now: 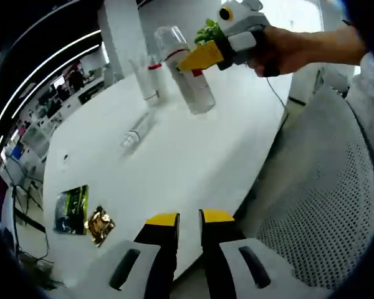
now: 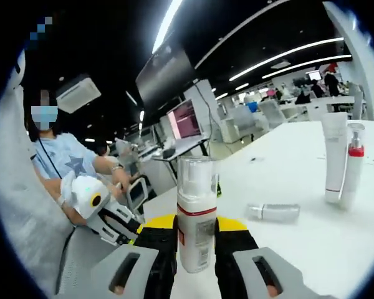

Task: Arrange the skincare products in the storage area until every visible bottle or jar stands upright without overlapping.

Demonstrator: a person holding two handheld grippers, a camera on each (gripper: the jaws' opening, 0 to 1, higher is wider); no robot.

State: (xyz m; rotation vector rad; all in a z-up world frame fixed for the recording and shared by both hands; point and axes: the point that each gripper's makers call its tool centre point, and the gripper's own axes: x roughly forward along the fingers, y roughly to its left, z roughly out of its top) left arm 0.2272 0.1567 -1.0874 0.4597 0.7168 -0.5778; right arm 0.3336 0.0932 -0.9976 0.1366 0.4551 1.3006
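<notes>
1. Pinching a clear-capped pump bottle (image 2: 195,212) between its jaws, the right gripper (image 2: 196,232) held it over the near part of the white table (image 2: 299,237); in the left gripper view the same bottle (image 1: 187,75) leaned away from vertical in that gripper (image 1: 207,57), and I could not tell whether its base touched the table.
2. The left gripper (image 1: 189,219) sat back at the table edge with its jaws nearly together and nothing between them.
3. Two products already stood upright side by side: a white tube (image 2: 334,156) and a slim red-collared pump bottle (image 2: 352,165); a small clear bottle (image 2: 273,212) lay on its side just in front of them.
4. Some snack packets (image 1: 81,215) lay near the table's edge, well apart from the products.
5. My judgement for the step in hand: the held bottle wanted squaring to vertical before the base met the table; it should land beside the standing pair, not touching them or the lying bottle; the jaws should part only once it sat flat, since a tall narrow bottle would tip easily.
6. The lying bottle was not yet stood up.
</notes>
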